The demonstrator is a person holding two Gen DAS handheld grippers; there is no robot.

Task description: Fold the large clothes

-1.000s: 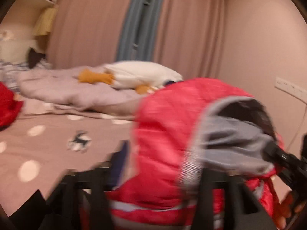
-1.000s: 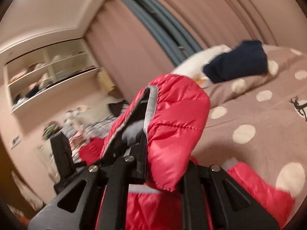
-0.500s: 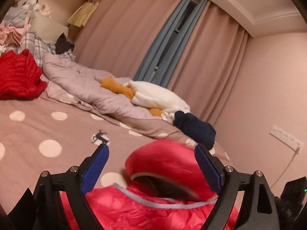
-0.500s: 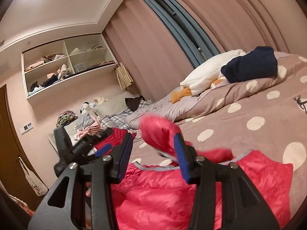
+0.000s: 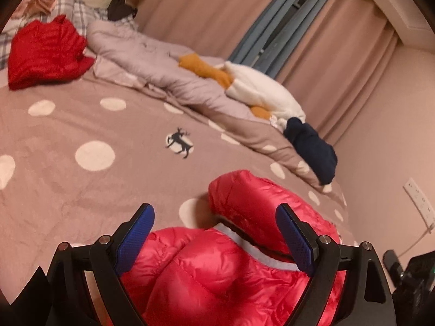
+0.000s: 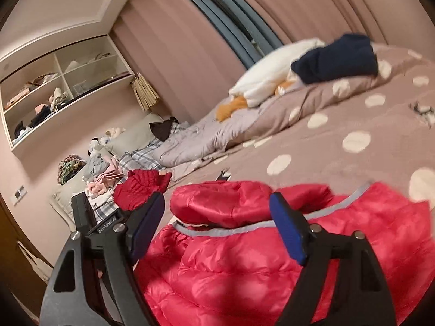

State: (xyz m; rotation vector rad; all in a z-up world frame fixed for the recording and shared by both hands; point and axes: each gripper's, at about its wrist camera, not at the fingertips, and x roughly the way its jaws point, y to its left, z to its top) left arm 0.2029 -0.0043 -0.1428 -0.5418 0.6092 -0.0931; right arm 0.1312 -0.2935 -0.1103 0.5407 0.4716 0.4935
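Red puffer jacket lies on the bed, hood folded over.

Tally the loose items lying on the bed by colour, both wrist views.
Red: 2 — puffer jacket near the grippers, folded jacket by the pillows
Navy: 1 — folded garment
White and orange: 1 — plush toy
Total: 4
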